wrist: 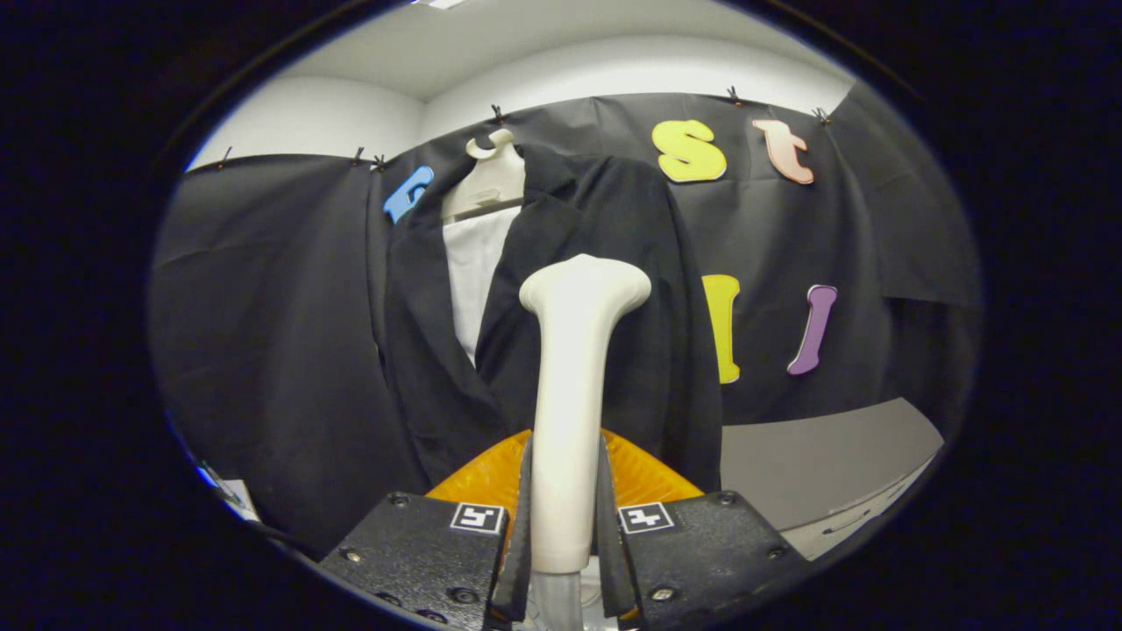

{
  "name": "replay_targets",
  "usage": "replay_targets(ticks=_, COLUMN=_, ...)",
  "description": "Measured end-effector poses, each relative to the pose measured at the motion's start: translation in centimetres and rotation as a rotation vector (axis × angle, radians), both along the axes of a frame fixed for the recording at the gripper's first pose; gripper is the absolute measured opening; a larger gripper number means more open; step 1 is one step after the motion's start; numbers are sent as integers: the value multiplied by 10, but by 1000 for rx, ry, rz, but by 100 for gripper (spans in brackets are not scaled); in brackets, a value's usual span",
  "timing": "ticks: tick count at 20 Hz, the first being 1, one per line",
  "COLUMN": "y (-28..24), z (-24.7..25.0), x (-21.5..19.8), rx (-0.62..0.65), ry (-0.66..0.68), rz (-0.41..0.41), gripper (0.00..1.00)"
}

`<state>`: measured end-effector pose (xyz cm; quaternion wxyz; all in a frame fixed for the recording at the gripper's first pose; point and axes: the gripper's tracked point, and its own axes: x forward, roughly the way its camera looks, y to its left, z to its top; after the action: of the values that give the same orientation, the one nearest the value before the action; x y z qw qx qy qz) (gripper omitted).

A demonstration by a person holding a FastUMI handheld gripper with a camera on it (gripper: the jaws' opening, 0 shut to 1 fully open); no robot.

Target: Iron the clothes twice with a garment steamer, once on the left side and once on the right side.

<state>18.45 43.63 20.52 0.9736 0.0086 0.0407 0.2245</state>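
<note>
Smooth steamer [574, 386] in clamped claw [565, 526], before black jacket [605, 289]

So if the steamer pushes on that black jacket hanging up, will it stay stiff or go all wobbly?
Probably wobbly. The black cloth jacket hangs in soft folds from a white hanger, so it likely gives and swings when pushed. The white plastic steamer wand, clamped between the gripper fingers, looks rigid, so the fabric should yield, not the wand.

The light comes from a lamp [438, 3] at twelve o'clock, so the ceiling [543, 44] is bright. Lower down it is dim. The black jacket [605, 289] shows little detail. Straight lines bend near the edges. Nothing is blurry.
</note>
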Motion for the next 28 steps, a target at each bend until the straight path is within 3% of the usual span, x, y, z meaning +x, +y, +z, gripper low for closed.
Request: replay_targets(ticks=28, y=-10, z=-161, x=-16, rx=-126, ry=234, rz=1, gripper=34)
